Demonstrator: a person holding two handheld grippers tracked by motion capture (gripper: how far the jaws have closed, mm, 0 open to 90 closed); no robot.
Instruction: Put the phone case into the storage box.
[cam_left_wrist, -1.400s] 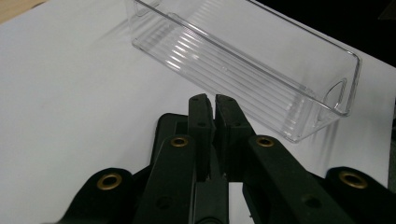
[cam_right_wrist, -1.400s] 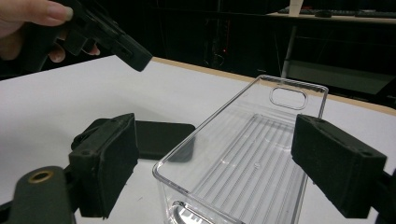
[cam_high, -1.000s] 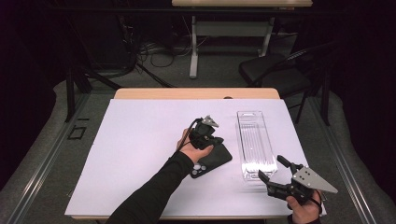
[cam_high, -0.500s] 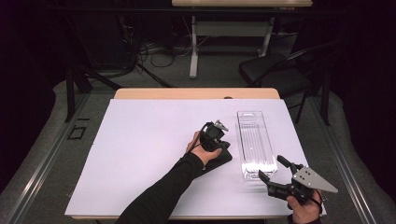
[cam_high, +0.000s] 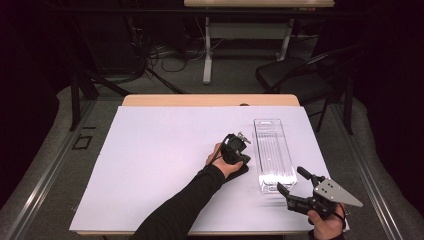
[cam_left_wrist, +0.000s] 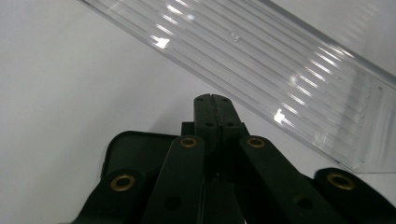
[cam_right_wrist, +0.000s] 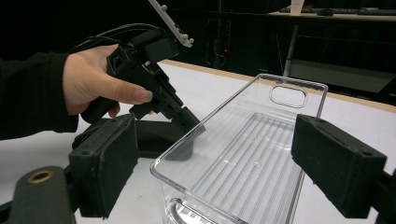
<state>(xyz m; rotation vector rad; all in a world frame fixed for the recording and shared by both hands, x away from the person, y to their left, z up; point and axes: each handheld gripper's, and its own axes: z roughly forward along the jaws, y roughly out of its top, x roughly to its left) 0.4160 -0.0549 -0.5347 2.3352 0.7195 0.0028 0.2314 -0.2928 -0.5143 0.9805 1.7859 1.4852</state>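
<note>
1. The left gripper (cam_high: 241, 150) has its fingers (cam_left_wrist: 205, 112) pressed together with nothing between them, tips just beside the long wall of the clear ribbed plastic tray (cam_high: 272, 152).
2. A flat black rounded piece (cam_left_wrist: 133, 149) lies under those fingers on the white surface (cam_high: 150, 165).
3. The right gripper (cam_high: 292, 187) has foam-padded fingers (cam_right_wrist: 105, 163) set wide apart, flanking the tray's near end.

Black chair (cam_high: 295, 75) stands beyond the wooden table (cam_high: 210, 100).
</note>
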